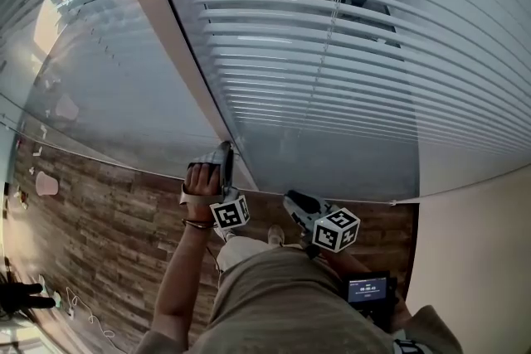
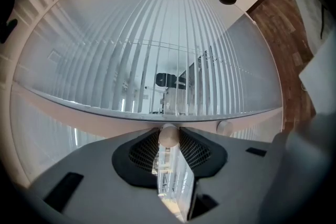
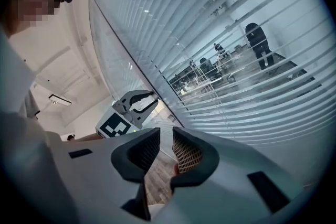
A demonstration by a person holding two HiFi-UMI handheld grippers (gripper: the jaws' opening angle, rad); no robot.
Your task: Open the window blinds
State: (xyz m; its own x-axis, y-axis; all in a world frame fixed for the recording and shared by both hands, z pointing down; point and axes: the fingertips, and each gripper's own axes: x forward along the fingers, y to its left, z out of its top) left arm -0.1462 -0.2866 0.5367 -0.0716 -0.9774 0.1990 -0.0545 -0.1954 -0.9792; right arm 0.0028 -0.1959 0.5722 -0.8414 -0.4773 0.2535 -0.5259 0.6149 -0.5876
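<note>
In the head view the person stands close to a window, and its blinds hang down almost to the wooden floor. The slats lie horizontal and cover the glass to the right of a white frame post. The left gripper, held in a hand, points up at the foot of this post, at the left edge of the blinds. The right gripper is just beside it on the right and a little lower, pointing at the bottom edge of the blinds. In the left gripper view the jaws are closed on a clear wand. Its rounded end sits between the two dark pads, and the transparent rod runs on below it. Beyond, the blinds fill the view, and between the slats a room with a dark shape is visible. In the right gripper view the jaws stand a little apart and grip nothing; only floor shows in the gap. The left gripper appears at the left, next to the frame post, and one can see through the tilted slats.
</note>
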